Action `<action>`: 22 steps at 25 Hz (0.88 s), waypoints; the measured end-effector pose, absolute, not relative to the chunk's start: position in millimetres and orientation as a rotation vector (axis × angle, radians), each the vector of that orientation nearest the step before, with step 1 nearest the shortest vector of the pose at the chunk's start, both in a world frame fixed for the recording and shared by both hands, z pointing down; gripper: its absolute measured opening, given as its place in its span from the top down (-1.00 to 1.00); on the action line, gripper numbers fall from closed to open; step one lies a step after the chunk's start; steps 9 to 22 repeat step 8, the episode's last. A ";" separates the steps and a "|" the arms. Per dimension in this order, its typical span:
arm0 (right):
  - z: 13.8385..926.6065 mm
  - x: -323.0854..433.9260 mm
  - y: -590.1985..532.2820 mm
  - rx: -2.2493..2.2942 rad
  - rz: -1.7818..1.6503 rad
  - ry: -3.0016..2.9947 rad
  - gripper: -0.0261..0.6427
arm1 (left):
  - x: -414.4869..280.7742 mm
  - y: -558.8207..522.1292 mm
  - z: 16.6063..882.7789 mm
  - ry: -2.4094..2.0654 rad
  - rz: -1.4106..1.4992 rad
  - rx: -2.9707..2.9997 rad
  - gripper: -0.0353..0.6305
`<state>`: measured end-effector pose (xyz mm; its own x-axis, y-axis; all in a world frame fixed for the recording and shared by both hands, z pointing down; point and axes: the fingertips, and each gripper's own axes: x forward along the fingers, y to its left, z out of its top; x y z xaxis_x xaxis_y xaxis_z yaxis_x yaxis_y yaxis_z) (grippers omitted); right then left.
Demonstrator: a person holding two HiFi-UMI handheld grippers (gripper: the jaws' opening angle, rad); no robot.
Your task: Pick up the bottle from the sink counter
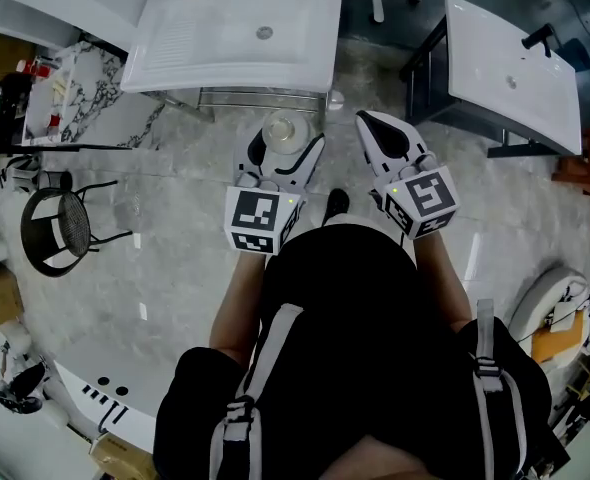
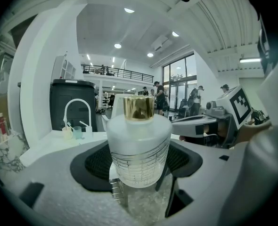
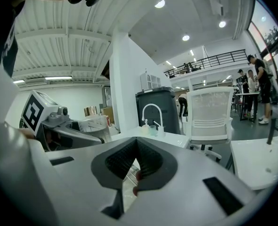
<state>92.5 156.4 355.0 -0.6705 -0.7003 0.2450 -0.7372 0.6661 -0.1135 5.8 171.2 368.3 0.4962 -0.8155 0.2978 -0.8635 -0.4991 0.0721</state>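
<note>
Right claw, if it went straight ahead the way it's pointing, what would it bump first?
Probably the white sink counter, near its curved tap, though depth is hard to judge. The right claw is shut.

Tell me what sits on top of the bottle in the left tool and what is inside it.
A shiny gold cap sits on the bottle. Its frosted wall, printed with measuring lines, hides the inside: contents cannot be told.

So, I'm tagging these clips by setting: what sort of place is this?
Probably a large open lab or demo hall, not a home bathroom: the freestanding white sink counter and a second white basin on a dark stand stand apart, with a railed mezzanine beyond.
</note>
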 end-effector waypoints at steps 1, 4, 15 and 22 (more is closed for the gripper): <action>355.7 93.4 155.9 1.176 0.303 -2.698 0.92 | 6.6 170.7 368.5 -1.440 0.331 2.529 -0.08; 356.2 95.9 153.9 1.179 0.300 -2.693 0.92 | 8.7 168.7 368.3 -1.442 0.330 2.530 -0.08; 356.5 98.9 154.0 1.180 0.297 -2.689 0.92 | 11.6 169.2 368.8 -1.439 0.334 2.529 -0.08; 356.5 98.9 154.0 1.180 0.297 -2.689 0.92 | 11.6 169.2 368.8 -1.439 0.334 2.529 -0.08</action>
